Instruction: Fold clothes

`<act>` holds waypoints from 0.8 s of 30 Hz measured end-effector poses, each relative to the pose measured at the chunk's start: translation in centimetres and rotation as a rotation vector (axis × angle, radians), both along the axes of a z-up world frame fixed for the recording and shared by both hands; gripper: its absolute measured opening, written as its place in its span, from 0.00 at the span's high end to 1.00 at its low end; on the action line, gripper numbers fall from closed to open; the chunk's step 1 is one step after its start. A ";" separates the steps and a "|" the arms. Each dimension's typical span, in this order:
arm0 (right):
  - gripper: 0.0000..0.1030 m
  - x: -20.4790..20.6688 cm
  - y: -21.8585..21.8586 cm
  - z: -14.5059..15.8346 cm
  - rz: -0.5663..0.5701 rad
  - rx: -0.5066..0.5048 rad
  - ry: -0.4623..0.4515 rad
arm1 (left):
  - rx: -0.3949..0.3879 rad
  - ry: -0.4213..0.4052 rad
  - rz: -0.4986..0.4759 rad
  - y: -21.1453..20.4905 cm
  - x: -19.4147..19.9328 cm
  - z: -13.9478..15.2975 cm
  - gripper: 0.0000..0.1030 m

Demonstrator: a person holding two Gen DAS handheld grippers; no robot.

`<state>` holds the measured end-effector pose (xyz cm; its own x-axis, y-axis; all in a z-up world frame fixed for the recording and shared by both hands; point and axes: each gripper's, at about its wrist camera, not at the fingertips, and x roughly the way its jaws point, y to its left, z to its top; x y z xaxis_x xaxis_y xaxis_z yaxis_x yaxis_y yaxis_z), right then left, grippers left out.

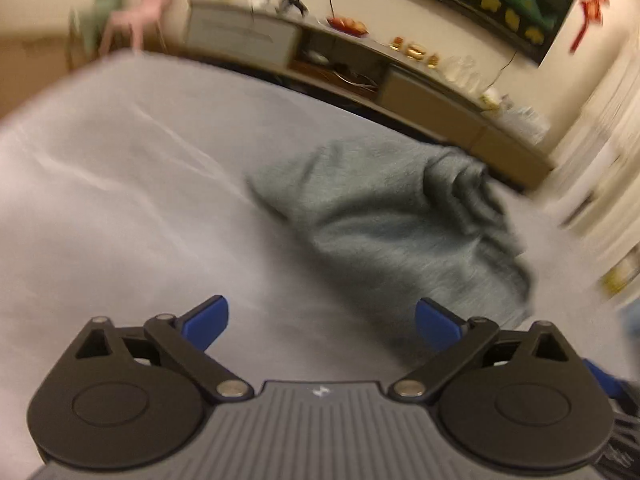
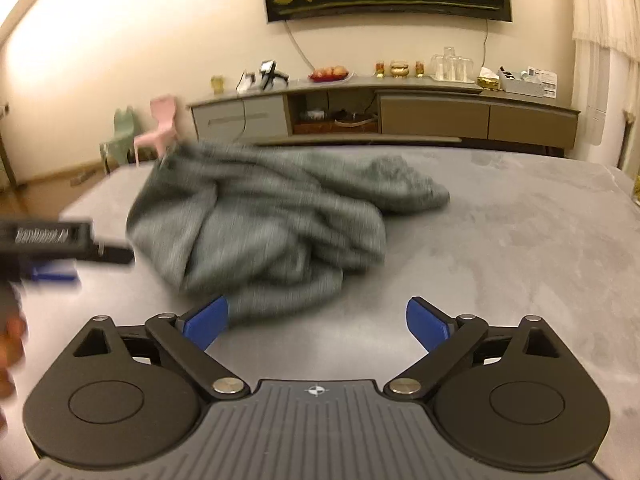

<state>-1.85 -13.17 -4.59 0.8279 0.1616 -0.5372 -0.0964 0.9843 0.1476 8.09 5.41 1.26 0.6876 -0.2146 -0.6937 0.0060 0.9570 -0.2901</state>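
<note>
Grey table (image 2: 520, 240), crumpled grey garment (image 2: 260, 232) just beyond both spread, empty hand-held grippers (image 2: 316, 320).

A crumpled grey garment (image 2: 260, 216) lies on the grey bench (image 2: 500, 240); the right gripper (image 2: 316, 320) hovers near it, fingers (image 2: 426, 326) spread, empty.

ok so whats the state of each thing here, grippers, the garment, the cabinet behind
left gripper: open, nothing between its fingers
right gripper: open, nothing between its fingers
grey garment: crumpled in a heap on the table, unfolded, not held
grey table: garment lying on it
sideboard: middle compartment open-fronted, drawers shut
pink chair: upright by the wall
</note>
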 end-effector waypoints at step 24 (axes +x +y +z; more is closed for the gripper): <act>0.98 4.1 -5.0 1.1 -0.043 0.044 0.077 | -0.233 -0.028 0.156 10.4 5.5 1.1 0.93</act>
